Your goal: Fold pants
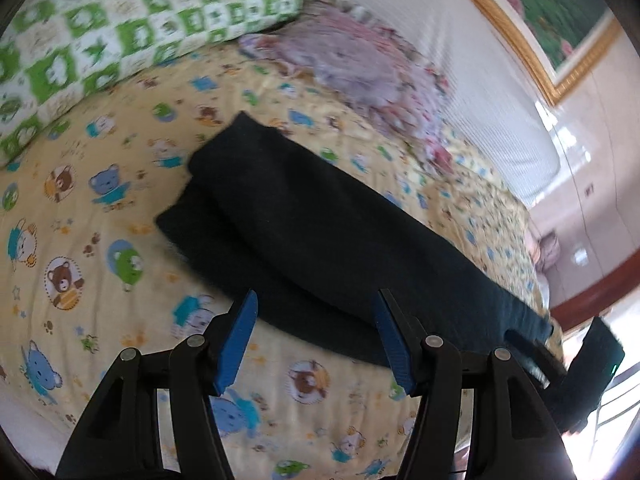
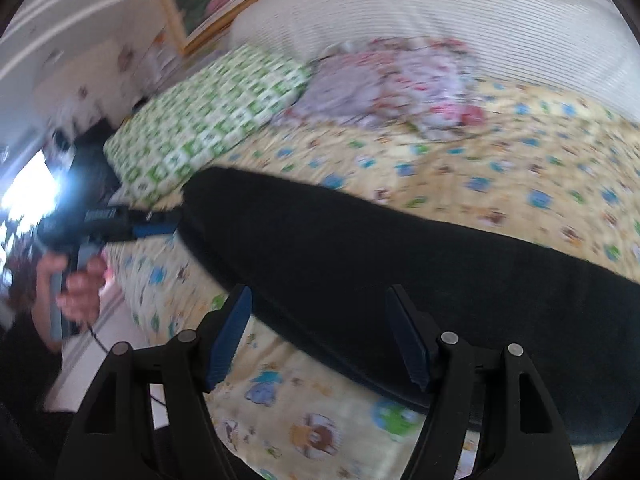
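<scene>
Black pants (image 1: 320,232) lie flat on the yellow cartoon-print bedsheet (image 1: 100,200), folded lengthwise into a long strip. My left gripper (image 1: 316,300) is open and empty, its blue pads just above the near edge of the pants. In the right wrist view the pants (image 2: 380,264) run from left to lower right. My right gripper (image 2: 320,296) is open and empty over their near edge. The left gripper also shows in the right wrist view (image 2: 160,226) at the pants' left end, held by a hand. The right gripper shows at the right edge of the left wrist view (image 1: 532,344), by the pants' other end.
A green checked pillow (image 1: 120,28) and a crumpled pink floral cloth (image 1: 360,68) lie at the head of the bed. A white padded headboard (image 2: 440,12) and a gold-framed picture (image 1: 560,20) are behind. The bed's edge and floor are at the left (image 2: 92,332).
</scene>
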`<state>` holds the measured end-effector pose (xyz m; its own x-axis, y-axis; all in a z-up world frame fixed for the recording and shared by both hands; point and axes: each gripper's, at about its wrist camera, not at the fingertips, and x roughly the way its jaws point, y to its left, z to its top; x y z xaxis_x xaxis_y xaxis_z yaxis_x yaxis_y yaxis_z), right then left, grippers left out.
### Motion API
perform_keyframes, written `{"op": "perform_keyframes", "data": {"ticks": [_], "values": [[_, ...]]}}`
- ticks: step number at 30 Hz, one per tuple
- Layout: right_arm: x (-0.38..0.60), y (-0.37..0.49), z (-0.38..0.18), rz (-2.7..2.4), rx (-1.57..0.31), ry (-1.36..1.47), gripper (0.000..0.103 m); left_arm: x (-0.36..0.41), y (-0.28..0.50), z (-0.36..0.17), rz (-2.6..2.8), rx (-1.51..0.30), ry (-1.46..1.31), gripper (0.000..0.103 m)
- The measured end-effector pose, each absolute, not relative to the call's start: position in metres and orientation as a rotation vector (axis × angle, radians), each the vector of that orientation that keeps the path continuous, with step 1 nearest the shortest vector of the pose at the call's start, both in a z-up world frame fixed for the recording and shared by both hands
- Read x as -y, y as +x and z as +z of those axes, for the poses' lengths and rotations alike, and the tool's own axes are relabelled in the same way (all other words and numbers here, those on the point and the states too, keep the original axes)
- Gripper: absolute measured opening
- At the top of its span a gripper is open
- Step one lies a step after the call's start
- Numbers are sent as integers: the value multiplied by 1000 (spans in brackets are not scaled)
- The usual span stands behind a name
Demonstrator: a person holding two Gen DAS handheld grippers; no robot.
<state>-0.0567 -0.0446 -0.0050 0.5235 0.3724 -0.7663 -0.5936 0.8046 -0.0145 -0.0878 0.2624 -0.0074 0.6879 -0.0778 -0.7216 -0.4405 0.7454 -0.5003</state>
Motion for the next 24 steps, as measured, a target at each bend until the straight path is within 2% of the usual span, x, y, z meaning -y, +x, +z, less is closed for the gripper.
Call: {"op": "perform_keyframes", "data": {"ticks": [15,17,20,24], "values": [[-26,-43,-65,598,-929,-698,70,-297,-65,-27,285,-849,-838,62],[-25,-41,-66,596,-931,-698,66,-297,-68,-22,282,-841,-866,62],[-19,-37,-59,606,-941,-645,64,-294,-70,-11,306,-828,-828,66],[-15,-33,-60,593,-948,-646,64,-298,-60,-21,328,-859,-830,67]]}}
